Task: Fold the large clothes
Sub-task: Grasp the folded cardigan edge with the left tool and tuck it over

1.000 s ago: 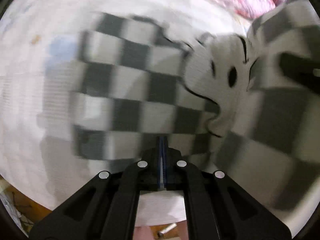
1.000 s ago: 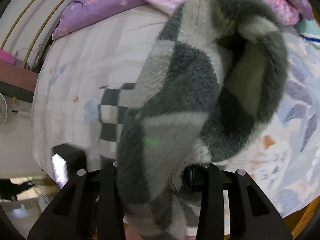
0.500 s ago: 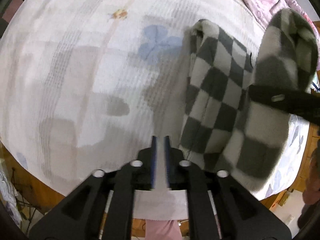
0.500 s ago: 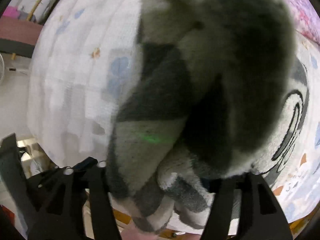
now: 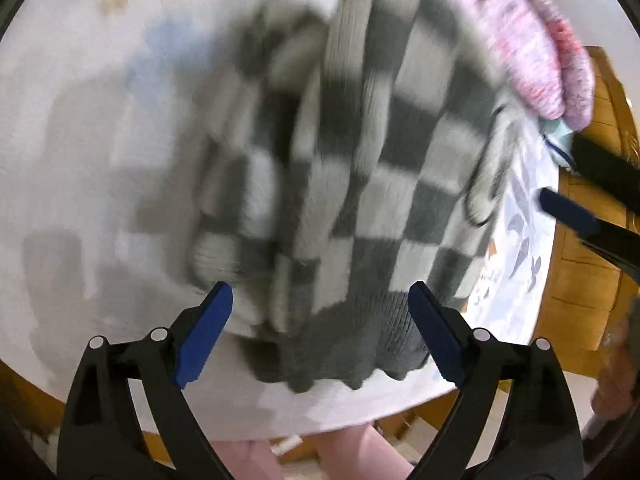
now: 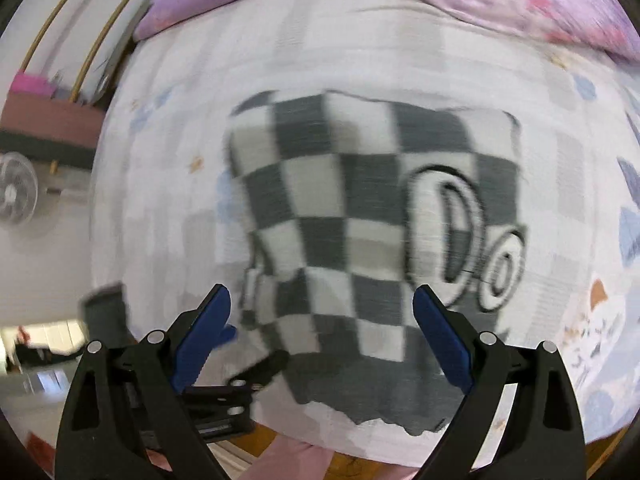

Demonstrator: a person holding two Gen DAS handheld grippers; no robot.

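Now both the left tool point(image 5: 320, 314) and right tool point(image 6: 322, 316) gape empty over the checkered sweater point(image 6: 372, 240).

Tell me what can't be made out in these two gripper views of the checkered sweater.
- Left wrist: checkered sweater smeared by motion blur, so its fold lines are unreadable.
- Right wrist: the round black-outlined design is blurred, unidentifiable.
- Right wrist: left gripper partly behind the near finger.

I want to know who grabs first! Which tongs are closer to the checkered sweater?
Left, it seems. The left tongs hover right over the sweater hem, open. The right tongs sit off its right edge, over the sheet, open too.
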